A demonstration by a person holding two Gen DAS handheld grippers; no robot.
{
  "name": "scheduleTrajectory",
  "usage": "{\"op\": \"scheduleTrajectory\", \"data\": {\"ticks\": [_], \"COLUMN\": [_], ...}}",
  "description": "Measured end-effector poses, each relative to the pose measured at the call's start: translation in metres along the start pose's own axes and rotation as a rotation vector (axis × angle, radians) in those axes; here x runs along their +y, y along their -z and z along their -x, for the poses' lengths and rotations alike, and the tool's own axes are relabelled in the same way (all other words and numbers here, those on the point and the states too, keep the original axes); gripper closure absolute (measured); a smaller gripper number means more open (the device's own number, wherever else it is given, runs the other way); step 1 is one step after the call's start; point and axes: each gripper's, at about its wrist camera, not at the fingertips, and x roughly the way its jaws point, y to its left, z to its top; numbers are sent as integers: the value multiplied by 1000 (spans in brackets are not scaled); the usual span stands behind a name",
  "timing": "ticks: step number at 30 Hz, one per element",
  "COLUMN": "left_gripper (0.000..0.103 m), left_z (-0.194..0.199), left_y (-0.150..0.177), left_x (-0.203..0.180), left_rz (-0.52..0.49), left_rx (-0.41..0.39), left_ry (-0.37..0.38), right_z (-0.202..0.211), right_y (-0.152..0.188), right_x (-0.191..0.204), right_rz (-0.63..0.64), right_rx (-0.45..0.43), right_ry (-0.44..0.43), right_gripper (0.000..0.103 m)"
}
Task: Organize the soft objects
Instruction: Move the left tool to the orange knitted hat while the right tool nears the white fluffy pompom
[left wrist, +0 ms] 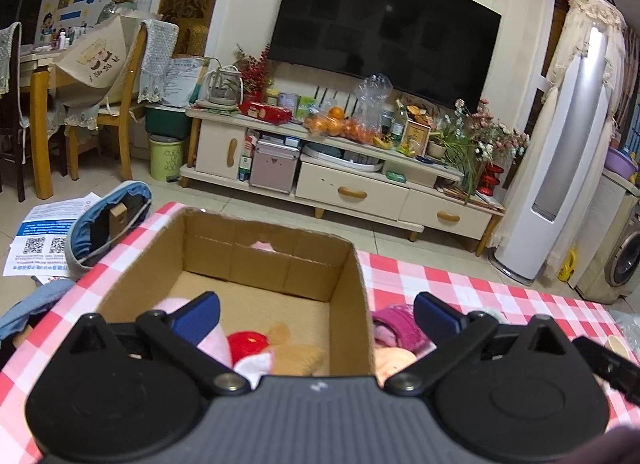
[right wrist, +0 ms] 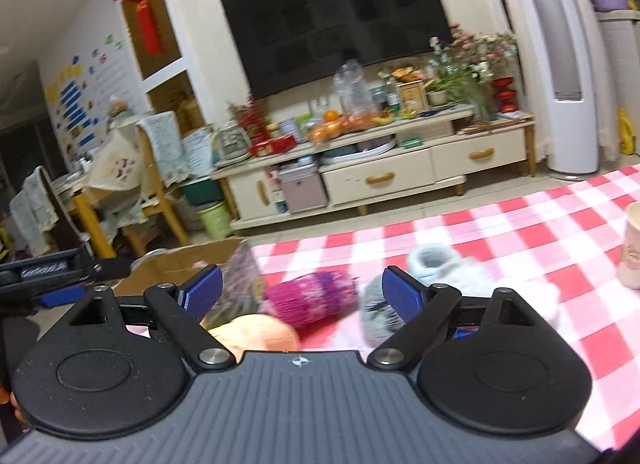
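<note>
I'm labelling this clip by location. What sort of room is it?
Most likely a home living room: a large wall-mounted TV, a cluttered TV cabinet below it, and a dining table with chairs off to the side.

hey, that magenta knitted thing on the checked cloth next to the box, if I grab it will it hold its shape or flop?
The magenta knitted piece looks woolly and bunched, so it will probably squash and droop rather than stay stiff. It seems light. The fuzzy surface should grip well, and lying slumped on the checked tablecloth it is unlikely to roll.
</note>
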Motion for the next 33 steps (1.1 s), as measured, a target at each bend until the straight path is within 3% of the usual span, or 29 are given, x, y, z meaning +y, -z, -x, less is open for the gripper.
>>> {"op": "scheduleTrajectory", "data": {"ticks": [18,28,33], "left_gripper": [1,1,1], "left_z": [7,5,-1], "left_y": [26,64,80], "left_x": [-44,-66,-71], "left_rz": [-102,-197,-228], "left_rx": [-26,33,47], "left_ry": [55,84,26], "right_z": [28,29,34], "right_y": [0,9,11], "right_x": [-37,-39,-51], "right_rz": [-34,-24,-50], "right_rx": [-55,-24,-15], "right_ry": [82,127,153], "right_gripper": [0,0,0]}}
